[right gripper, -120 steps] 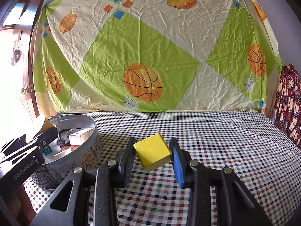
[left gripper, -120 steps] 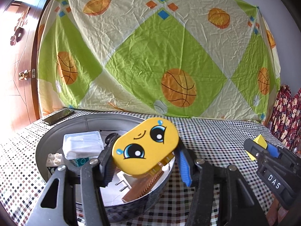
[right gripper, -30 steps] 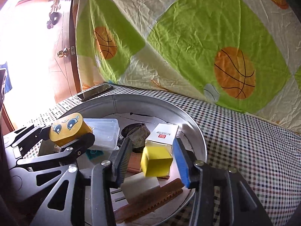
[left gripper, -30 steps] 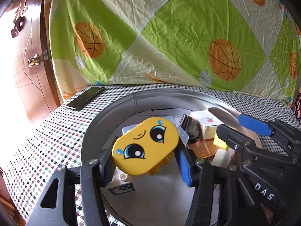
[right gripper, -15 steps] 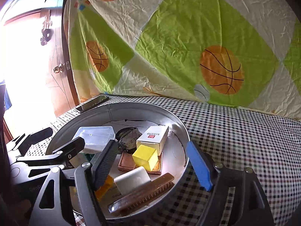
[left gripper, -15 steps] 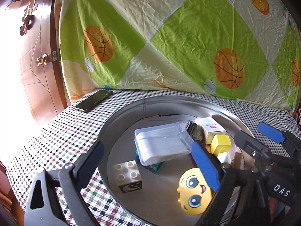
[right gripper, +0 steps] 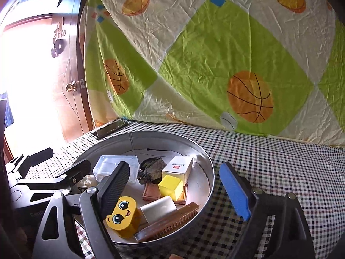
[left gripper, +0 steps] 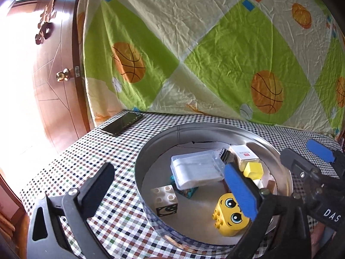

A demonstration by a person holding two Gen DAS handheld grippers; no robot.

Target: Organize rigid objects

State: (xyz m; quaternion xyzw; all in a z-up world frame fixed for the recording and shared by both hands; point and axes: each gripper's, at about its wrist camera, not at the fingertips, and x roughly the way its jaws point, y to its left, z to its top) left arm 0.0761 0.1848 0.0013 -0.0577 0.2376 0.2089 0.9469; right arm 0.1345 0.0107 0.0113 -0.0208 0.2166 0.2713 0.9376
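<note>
Now I hold both my left gripper (left gripper: 170,192) and right gripper (right gripper: 174,190) with jaws wide apart and empty above the round metal tin (right gripper: 207,161), where the yellow smiling-face toy brick (right gripper: 121,218) and small yellow cube (right gripper: 171,186) lie gathered together.

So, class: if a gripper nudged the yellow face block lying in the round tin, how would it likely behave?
The yellow face block looks like hard moulded plastic, so probably stiff and light. Its rounded top and glossy face suggest it may slide or rock. The studs on its side could catch on the round tin.
</note>
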